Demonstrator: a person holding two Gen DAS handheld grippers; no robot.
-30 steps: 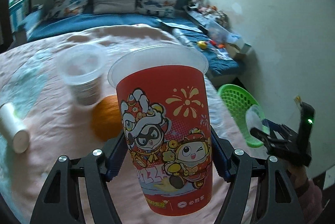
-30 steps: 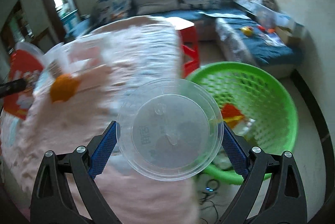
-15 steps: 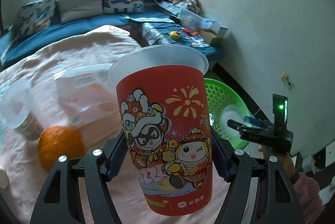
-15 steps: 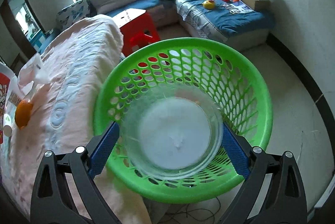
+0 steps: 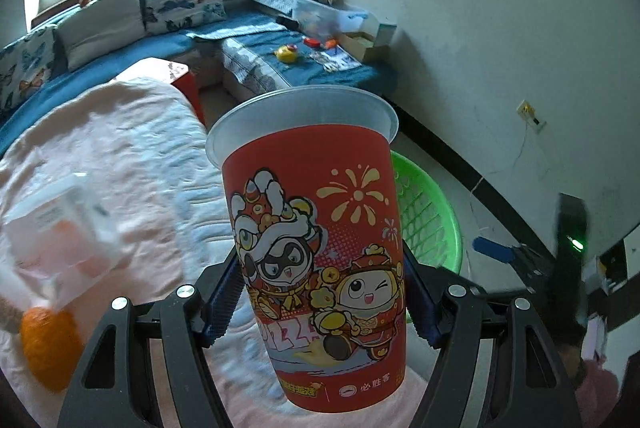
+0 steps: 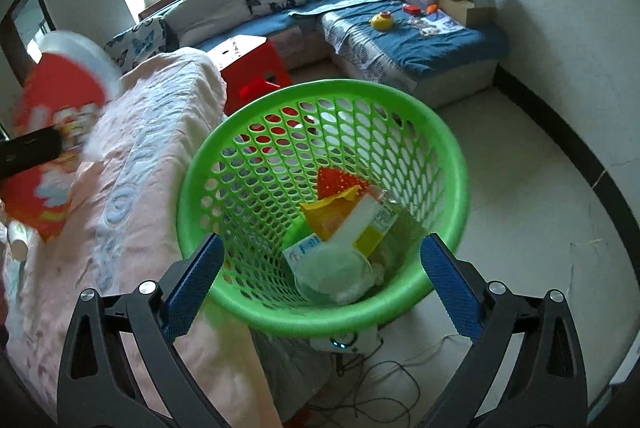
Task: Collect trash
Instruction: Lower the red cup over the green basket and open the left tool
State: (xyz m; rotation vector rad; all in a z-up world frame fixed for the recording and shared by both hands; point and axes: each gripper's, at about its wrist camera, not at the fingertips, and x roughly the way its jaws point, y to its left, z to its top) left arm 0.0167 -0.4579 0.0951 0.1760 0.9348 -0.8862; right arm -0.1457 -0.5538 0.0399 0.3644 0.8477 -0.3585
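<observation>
Left gripper (image 5: 322, 302) clamps the red cup (image 5: 316, 248) by its lower body, upright, short of the green basket (image 6: 320, 312). To finish well, carry it over the basket's rim before letting go (a tall cup could catch the rim and tumble out). It's glossy red with cartoon lion dancers and a white lip. Right gripper (image 6: 318, 284) hangs above the basket, spread wide, holding nothing.
</observation>
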